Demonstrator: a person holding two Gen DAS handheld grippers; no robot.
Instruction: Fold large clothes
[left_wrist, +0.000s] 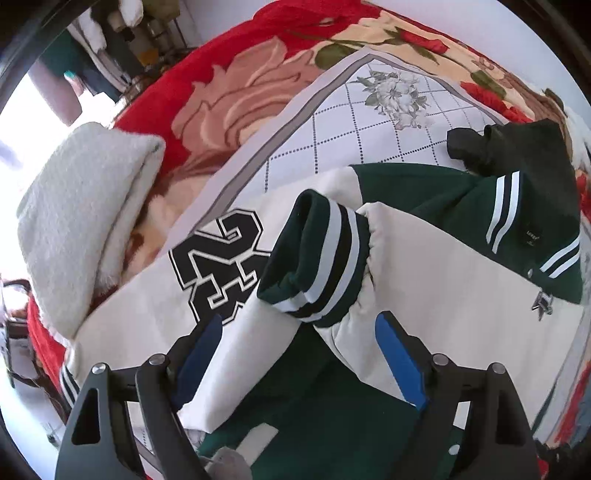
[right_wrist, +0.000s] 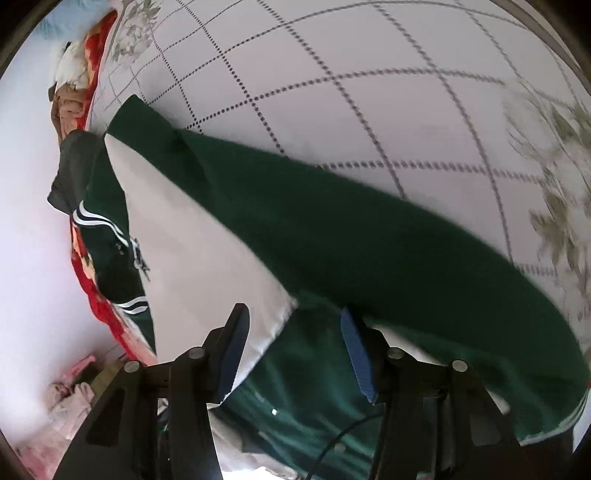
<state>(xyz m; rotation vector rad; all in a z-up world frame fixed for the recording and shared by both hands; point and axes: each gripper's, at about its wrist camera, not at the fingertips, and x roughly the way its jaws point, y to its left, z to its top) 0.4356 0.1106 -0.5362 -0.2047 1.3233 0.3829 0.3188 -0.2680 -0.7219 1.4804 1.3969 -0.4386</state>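
Left gripper (left_wrist: 299, 354): jaws spread wide, pads clear of cloth; white sleeve (left_wrist: 236, 354) lies loose between them, pressed by neither. Striped cuff (left_wrist: 317, 258) sits just beyond the tips at 12 o'clock, sleeve's long axis running from 7 toward 1.

Right gripper (right_wrist: 291, 350): jaws partly spread, straddling the jacket (right_wrist: 332, 240) where white meets green; no firm pinch visible, view blurred.

Jacket lies on the bed's quilted sheet (left_wrist: 388, 122), green body stretching from 10 to 4 in the right view, collar at 9. Folded white fleece (left_wrist: 85, 206) at 9 o'clock in the left view, black garment (left_wrist: 517, 147) at 2.

Judgement: left hand is nearer the cuff; next grasp likely there.
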